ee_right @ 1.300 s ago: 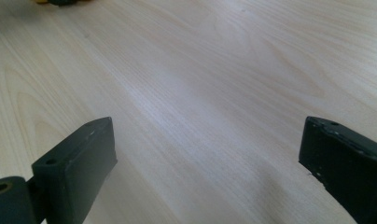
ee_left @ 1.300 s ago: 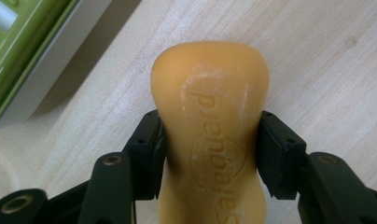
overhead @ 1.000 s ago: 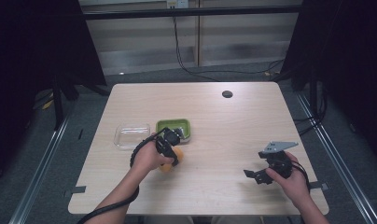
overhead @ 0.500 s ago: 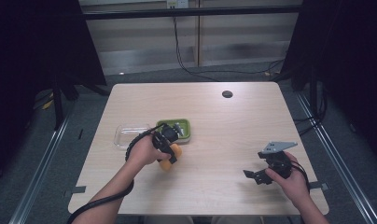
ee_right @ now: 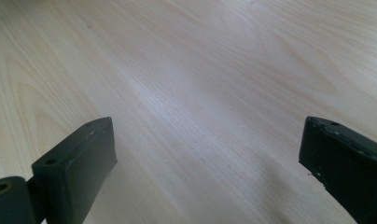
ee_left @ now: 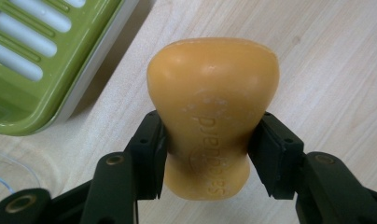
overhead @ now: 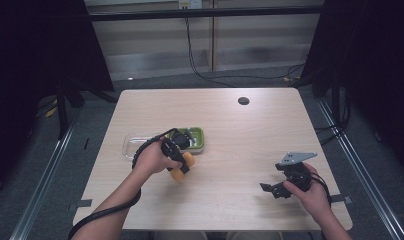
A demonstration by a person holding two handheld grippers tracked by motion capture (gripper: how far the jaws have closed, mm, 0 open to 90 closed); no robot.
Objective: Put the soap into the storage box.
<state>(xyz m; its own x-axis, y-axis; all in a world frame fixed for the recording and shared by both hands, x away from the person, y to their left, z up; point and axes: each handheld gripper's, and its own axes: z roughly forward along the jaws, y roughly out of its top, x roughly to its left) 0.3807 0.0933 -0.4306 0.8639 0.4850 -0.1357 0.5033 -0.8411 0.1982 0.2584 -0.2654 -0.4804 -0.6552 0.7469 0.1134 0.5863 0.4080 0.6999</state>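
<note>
Since the earlier pictures, the orange soap bar has been carried a little way across the table, and it is now seen closer to the green soap dish. The left hand has been moved only a little. The right hand has been kept in the same place near the right edge of the table.

In the high view, the green soap dish is seen just behind the left gripper. A clear plastic tray is seen beside the dish, on its left. Part of the tray is hidden by the left hand and the black cable. A small dark round hole is seen far back on the table. In the left gripper view, the green dish with its white slots is seen at the top left, just beside the soap and apart from it.

The soap bar is pinched by the left gripper. Its two black jaws are pressed against the narrow lower part of the bar, one on each side. Raised letters can be seen on the soap. The bar is held over bare wood.

The right gripper is spread wide. Nothing is held between its jaws, and bare table is seen there. In the high view, it is seen well apart from the soap.
</note>
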